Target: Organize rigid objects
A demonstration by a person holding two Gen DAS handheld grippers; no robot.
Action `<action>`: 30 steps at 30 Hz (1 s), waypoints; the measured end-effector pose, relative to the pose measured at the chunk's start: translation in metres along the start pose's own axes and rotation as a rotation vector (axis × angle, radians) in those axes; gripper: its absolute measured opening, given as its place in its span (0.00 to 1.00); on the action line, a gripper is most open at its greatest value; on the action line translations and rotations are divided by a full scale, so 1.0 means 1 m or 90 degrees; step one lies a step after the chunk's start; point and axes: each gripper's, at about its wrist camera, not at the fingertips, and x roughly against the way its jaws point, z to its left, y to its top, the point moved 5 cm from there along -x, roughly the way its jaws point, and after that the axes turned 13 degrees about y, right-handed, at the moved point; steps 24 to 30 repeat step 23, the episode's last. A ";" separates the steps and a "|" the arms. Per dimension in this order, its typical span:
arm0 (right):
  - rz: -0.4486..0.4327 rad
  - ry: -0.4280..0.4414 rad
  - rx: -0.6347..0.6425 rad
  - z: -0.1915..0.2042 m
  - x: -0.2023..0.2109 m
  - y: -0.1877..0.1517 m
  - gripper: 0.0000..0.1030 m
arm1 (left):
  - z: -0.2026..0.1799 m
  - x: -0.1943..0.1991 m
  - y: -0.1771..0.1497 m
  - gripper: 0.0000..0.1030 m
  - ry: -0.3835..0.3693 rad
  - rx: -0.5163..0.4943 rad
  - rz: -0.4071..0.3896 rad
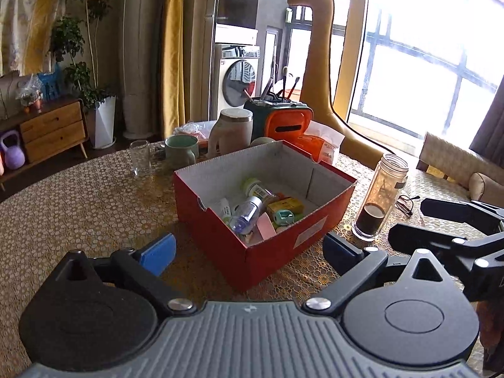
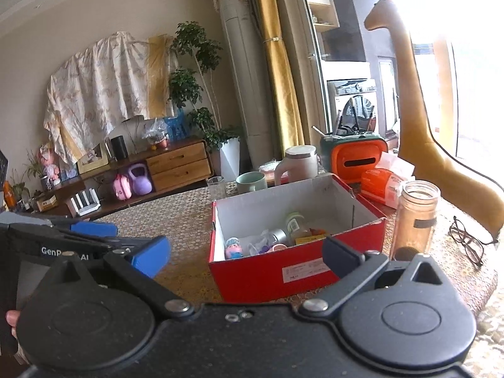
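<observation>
Fingers (image 1: 159,253) spread, empty | both grippers angled down toward red box (image 1: 283,245)

Box (image 1: 277,245) label (image 1: 310,235) text too blurred

Left wrist view: sits on the left gripper (image 1: 249,252), looks forward and a bit down over the table (image 1: 78,214). The red box (image 1: 252,252) is close, at 12 o'clock.
Right wrist view: sits on the right gripper (image 2: 249,255), looks forward and a bit down. The red box (image 2: 283,271) is close, at 12 o'clock.
Side by side: the right gripper (image 1: 406,220) shows at 3 o'clock in the left view; the left gripper (image 2: 94,228) shows at 9 o'clock in the right view.
Both see: the box, the glass bottle (image 1: 378,198) (image 2: 415,217), the green mug (image 1: 181,151) (image 2: 252,182), the toy giraffe (image 1: 318,53) (image 2: 406,88).
</observation>
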 end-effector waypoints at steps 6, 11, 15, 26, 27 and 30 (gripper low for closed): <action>-0.002 -0.005 -0.004 0.002 0.007 -0.004 1.00 | 0.000 0.007 -0.009 0.97 -0.015 0.014 0.008; 0.001 -0.001 -0.014 0.003 0.012 -0.009 1.00 | -0.003 0.018 -0.011 0.97 -0.012 0.002 -0.010; 0.002 0.000 -0.023 0.004 0.014 -0.012 1.00 | -0.007 0.022 -0.010 0.97 -0.013 -0.005 -0.015; 0.006 -0.008 -0.028 0.006 0.018 -0.014 1.00 | -0.003 0.025 -0.011 0.97 -0.006 0.003 -0.014; 0.006 -0.008 -0.028 0.006 0.018 -0.014 1.00 | -0.003 0.025 -0.011 0.97 -0.006 0.003 -0.014; 0.006 -0.008 -0.028 0.006 0.018 -0.014 1.00 | -0.003 0.025 -0.011 0.97 -0.006 0.003 -0.014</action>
